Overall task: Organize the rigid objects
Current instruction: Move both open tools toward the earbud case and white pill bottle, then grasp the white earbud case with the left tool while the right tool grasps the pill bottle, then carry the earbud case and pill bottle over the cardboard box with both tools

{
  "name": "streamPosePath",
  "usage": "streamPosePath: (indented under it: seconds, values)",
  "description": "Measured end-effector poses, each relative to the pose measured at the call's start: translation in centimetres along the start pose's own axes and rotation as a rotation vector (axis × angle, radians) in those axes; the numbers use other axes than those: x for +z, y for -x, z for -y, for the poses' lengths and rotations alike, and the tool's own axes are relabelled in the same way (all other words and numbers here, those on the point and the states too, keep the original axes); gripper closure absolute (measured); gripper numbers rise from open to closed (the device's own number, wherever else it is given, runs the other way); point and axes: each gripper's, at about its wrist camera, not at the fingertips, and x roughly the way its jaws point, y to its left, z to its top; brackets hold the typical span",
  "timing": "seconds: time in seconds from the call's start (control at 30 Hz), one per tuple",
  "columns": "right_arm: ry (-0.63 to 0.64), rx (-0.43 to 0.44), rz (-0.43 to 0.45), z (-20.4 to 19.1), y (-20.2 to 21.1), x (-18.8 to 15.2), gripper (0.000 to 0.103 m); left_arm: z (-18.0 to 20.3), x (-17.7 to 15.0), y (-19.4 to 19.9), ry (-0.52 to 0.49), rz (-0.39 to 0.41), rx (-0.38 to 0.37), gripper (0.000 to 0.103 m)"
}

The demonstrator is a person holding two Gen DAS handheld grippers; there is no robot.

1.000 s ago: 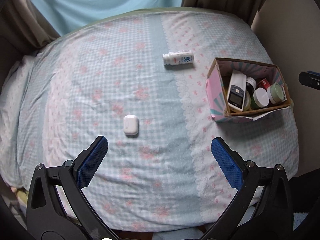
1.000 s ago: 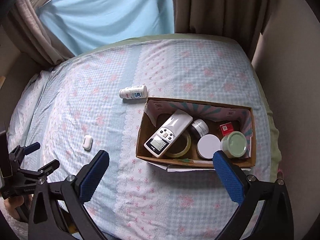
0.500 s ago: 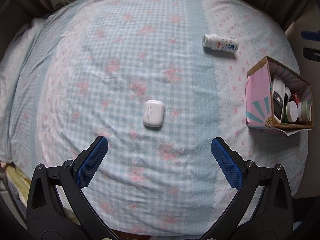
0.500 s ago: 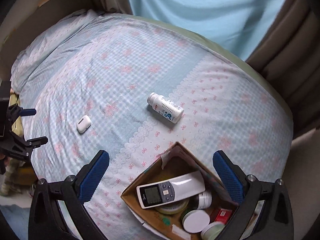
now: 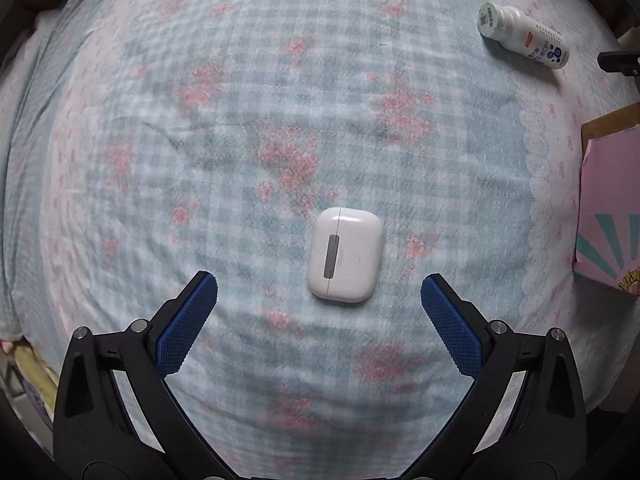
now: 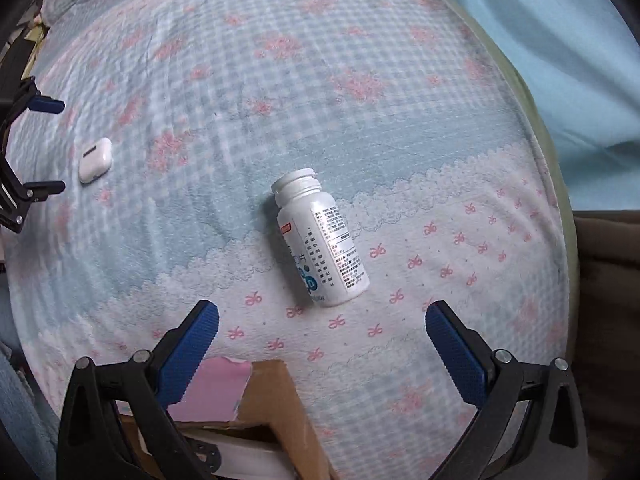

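Observation:
A white earbud case [image 5: 344, 255] lies flat on the flowered bedspread, just ahead of my open, empty left gripper [image 5: 319, 306]. It also shows small in the right wrist view [image 6: 95, 159], with the left gripper [image 6: 44, 145] beside it. A white pill bottle [image 6: 322, 238] lies on its side just ahead of my open, empty right gripper [image 6: 322, 340]. The bottle also shows far right in the left wrist view [image 5: 522, 35]. A cardboard box [image 6: 256, 396] with pink sides sits under the right gripper; its side also shows at the right in the left wrist view [image 5: 608, 204].
The bed [image 6: 280, 80] is covered by a blue-checked spread with pink flowers. A light blue curtain [image 6: 540, 40] hangs behind its far edge, with brown drape [image 6: 604, 264] at the right. The bed's left edge drops off near the left gripper.
Both grippers have moved down and closer to the bed. The left has closed in on the earbud case, the right has swung away from the box onto the bottle. Both stay open.

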Motion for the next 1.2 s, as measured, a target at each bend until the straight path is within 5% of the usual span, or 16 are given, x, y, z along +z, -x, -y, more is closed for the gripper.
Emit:
streamPosePath:
  seconds: [0.33,0.53,0.7,1.2]
  values:
    - [0.16,0.017,-0.147,-0.4,-7.5,4.2,0.003,1.4,0.5,-4.1,-0.02,-0.048,-0.016,0.019]
    - [0.245,0.008,-0.189,-1.5,-9.2,4.4,0.021,1.4,0.4,-4.6,-0.016,-0.045,-0.042,0.036]
    - [0.226,-0.005,-0.212,-1.0,-9.5,5.1,0.055,0.8,1.4,-4.0,-0.044,-0.053,-0.062,0.061]
    - [0.17,0.005,-0.174,-2.1,-7.1,6.4,0.055,-1.5,2.1,-1.8,-0.033,-0.022,-0.106,0.061]
